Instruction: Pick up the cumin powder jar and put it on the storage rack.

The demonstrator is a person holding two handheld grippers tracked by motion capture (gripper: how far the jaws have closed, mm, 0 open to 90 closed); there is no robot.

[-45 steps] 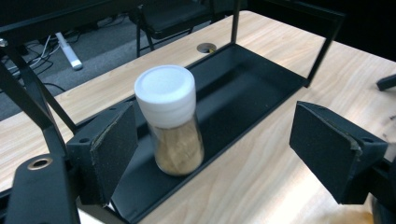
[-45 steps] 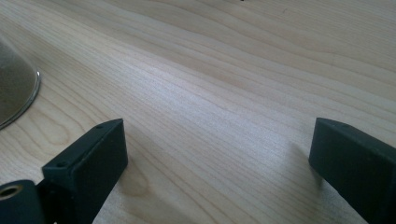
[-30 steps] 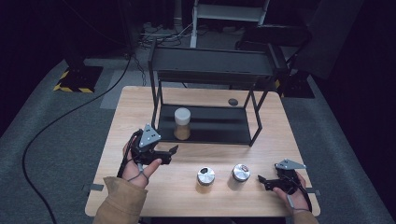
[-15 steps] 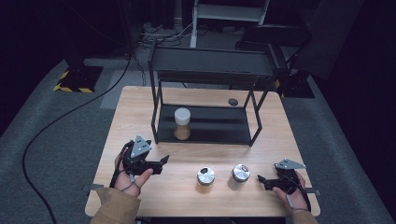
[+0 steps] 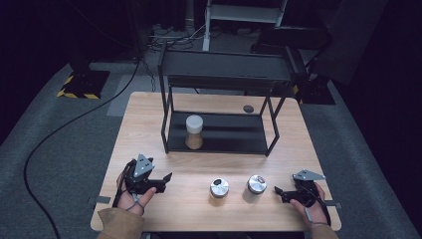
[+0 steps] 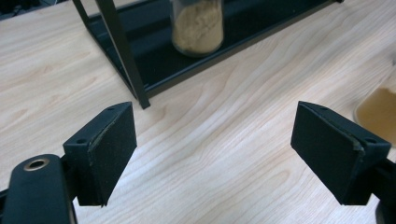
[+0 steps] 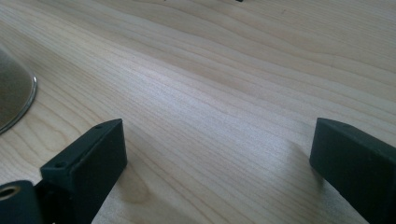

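Jar (image 5: 194, 131) of tan powder stands on shelf (image 5: 234, 144); both grippers' jaws spread, empty.

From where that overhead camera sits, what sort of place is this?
Probably a lab or recording studio: a lone wooden table on grey carpet amid darkness, cables trailing across the floor, hazard-striped equipment bases behind.

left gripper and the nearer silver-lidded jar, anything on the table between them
Nothing: in the high view, bare wood runs from the left gripper to the nearer jar.
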